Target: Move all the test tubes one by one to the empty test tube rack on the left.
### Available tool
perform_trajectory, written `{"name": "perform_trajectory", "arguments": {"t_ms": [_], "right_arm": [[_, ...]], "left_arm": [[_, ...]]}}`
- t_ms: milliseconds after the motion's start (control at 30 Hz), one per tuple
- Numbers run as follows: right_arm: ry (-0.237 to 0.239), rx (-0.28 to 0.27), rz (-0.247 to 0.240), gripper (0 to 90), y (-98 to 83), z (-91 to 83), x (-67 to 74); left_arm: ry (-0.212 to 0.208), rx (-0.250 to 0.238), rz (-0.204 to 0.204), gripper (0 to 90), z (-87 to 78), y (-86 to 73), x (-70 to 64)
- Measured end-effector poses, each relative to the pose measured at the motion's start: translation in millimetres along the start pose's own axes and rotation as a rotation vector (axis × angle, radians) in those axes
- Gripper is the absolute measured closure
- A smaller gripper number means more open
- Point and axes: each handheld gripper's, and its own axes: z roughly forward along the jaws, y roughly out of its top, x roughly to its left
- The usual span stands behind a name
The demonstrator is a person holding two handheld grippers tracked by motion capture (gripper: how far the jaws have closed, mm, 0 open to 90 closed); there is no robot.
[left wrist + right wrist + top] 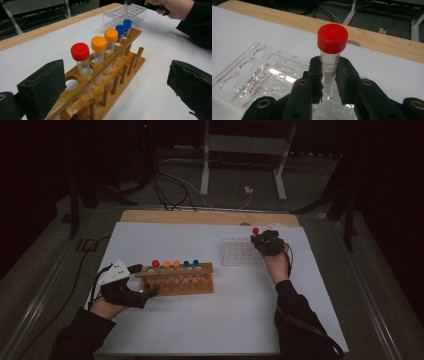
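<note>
A clear tube with a red cap (332, 37) stands upright between the pads of my right gripper (329, 75), which is shut on it just below the cap. It is held over the near right part of a clear plastic rack (249, 75); its lower end is hidden by the jaws. In the high view this right gripper (265, 242) is at the clear rack's (240, 251) right end. My left gripper (116, 87) is open, its jaws flanking the near end of a wooden rack (100, 72). That rack holds a red-capped tube (80, 52), two orange-capped (98, 44) and two blue-capped (127, 23).
White paper (200, 320) covers the table, with a wooden strip (200, 216) bare along the far edge. The wooden rack (175, 280) has a row of pegs on its near side. Cables and a white stand lie on the floor beyond the table.
</note>
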Motion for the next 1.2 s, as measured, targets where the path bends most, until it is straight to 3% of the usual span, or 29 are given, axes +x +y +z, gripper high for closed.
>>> {"name": "perform_trajectory", "arguments": {"t_ms": [600,933,1200], "right_arm": [[0.011,-0.081,-0.05,74.7,24.8,-47.6,7.6],[0.083,-0.078,-0.118,74.7,20.3,-74.2,31.0],[0.15,-0.061,-0.161,74.7,5.5,-90.2,52.0]], "left_arm": [[-0.023,-0.013,0.007,2.6,-2.1,8.4,-5.4],[-0.053,-0.022,0.018,2.6,-0.4,17.1,-11.9],[-0.078,-0.006,0.044,2.6,8.6,22.9,-20.2]]}}
